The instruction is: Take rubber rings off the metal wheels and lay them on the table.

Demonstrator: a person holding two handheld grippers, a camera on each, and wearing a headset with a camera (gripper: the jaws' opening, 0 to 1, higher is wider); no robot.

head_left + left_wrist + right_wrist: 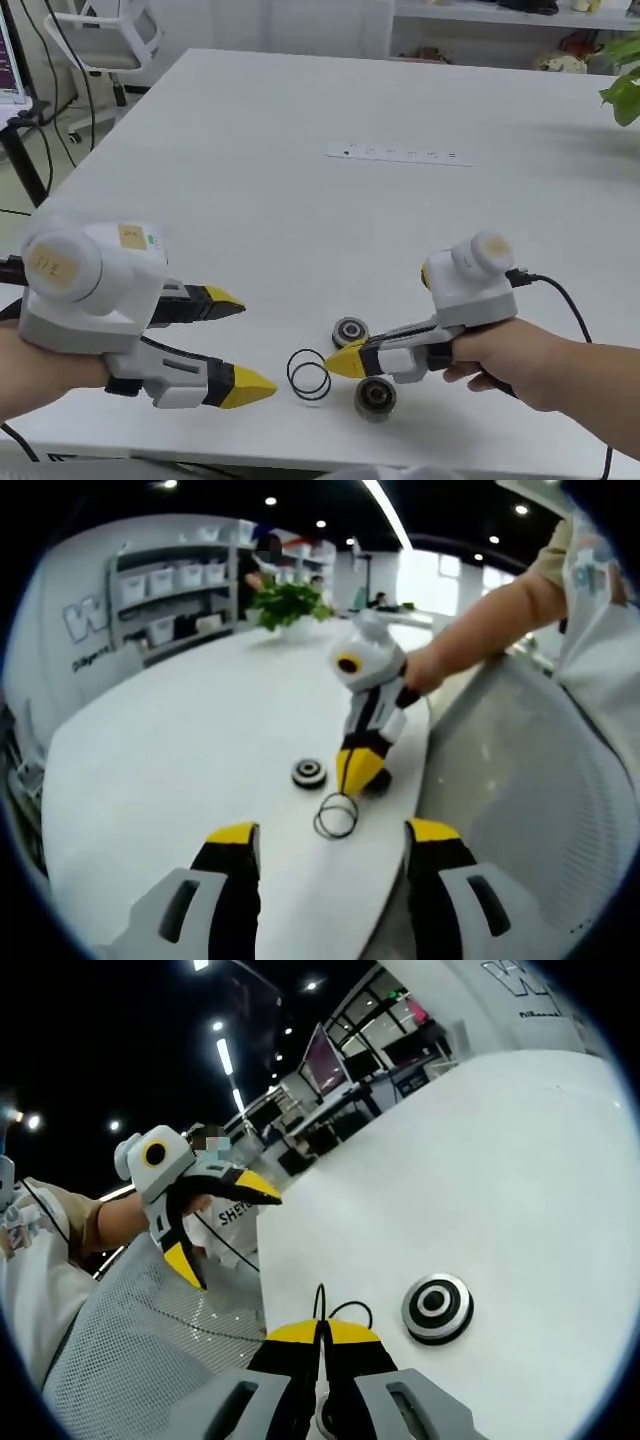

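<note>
On white table (300,200), shelves (170,590) and plant (290,602) beyond: two wheels (350,331), rings (308,374) flat beside them. Right gripper (340,364): jaws together, pinching rings' edge. Left gripper (256,344): jaws wide apart, empty, near rings

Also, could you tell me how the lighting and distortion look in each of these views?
Head view: even, bright light, table nearly washed out, soft shadows under the wheels. Left gripper view: fisheye bends the table edge; rings clear. Right gripper view: rolled, dark ceiling with glaring lamps, right gripper soft up close.
</note>
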